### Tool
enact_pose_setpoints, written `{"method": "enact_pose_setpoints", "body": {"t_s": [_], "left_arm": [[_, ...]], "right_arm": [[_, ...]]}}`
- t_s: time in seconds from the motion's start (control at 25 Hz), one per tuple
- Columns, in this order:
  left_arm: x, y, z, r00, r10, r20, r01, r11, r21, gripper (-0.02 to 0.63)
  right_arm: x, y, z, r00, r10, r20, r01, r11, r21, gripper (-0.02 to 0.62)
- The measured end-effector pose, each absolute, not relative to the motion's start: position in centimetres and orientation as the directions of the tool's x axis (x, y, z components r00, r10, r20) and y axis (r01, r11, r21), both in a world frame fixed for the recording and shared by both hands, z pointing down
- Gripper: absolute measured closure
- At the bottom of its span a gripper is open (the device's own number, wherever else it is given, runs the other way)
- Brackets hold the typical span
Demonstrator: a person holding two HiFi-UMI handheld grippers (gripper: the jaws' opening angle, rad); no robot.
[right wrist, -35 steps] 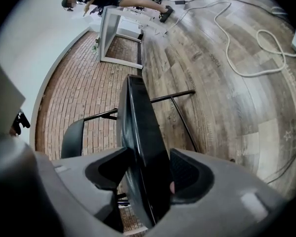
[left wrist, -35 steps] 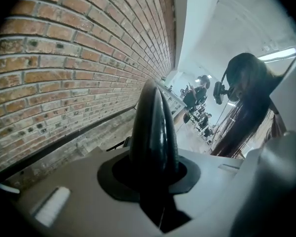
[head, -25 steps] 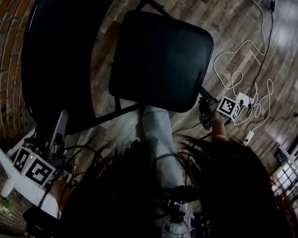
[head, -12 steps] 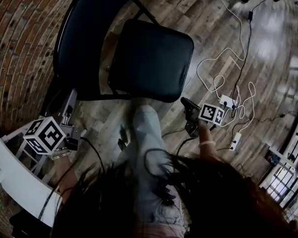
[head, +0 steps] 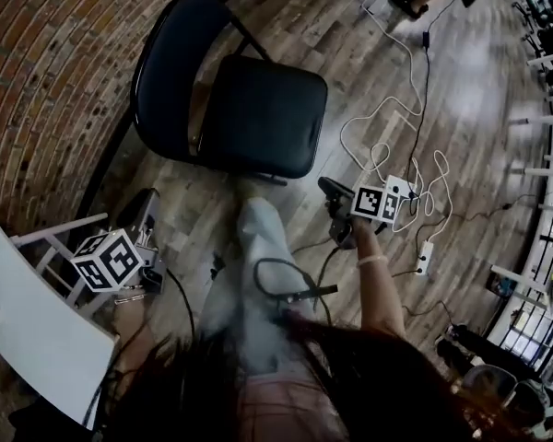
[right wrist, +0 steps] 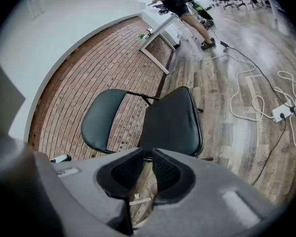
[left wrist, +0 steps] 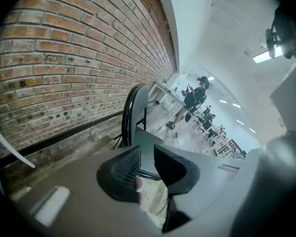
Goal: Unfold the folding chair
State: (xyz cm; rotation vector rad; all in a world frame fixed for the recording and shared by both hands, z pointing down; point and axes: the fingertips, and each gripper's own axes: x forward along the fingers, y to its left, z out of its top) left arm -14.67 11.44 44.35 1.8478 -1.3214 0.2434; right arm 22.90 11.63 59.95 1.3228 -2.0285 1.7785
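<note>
Now left gripper (left wrist: pixel 147 153) and right gripper (right wrist: pixel 147 156), just closing, gape narrowly, empty, facing chair (head: pixel 258 113)

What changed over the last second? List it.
The left hand-held gripper and right hand-held gripper drew back from the folding chair. Their jaws have just been closing, with nothing between them. The chair stays unfolded beside the brick wall.

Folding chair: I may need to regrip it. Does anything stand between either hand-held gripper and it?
Nothing visible does: wooden floor separates the folding chair from the left hand-held gripper and right hand-held gripper, whose empty jaws have just been closing.
</note>
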Motion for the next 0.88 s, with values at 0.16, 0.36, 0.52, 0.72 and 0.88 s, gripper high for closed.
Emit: {"method": "enact_pose_setpoints", "body": {"t_s": [0.16,0.36,0.52,0.72,0.88], "left_arm": [[-12.3,15.8,42.4,0.481,-0.665,0.571,-0.834,-0.148,0.531,0.532],[-10.3,19.9,40.1,0.533,-0.662,0.526,-0.795,-0.181,0.578,0.545],[-8.8,22.6,38.9,0.561,-0.653,0.509,-0.778,-0.206,0.594,0.551],[-6.6,25.4,37.5,0.593,-0.638,0.492,-0.751,-0.216,0.625,0.589],[-4.8,27.4,37.0,0.608,-0.615,0.502,-0.745,-0.223,0.629,0.607]], "right_arm": [[22.3,13.3,56.8,-0.604,-0.52,0.604,-0.689,-0.041,-0.724,0.548],[22.0,15.1,52.7,-0.6,-0.553,0.579,-0.703,0.019,-0.711,0.566],[21.7,17.1,50.8,-0.593,-0.584,0.555,-0.698,0.029,-0.715,0.591],[21.5,20.2,49.9,-0.596,-0.581,0.555,-0.695,0.026,-0.719,0.592],[21.9,22.2,49.6,-0.597,-0.563,0.571,-0.708,0.035,-0.706,0.592]]}}
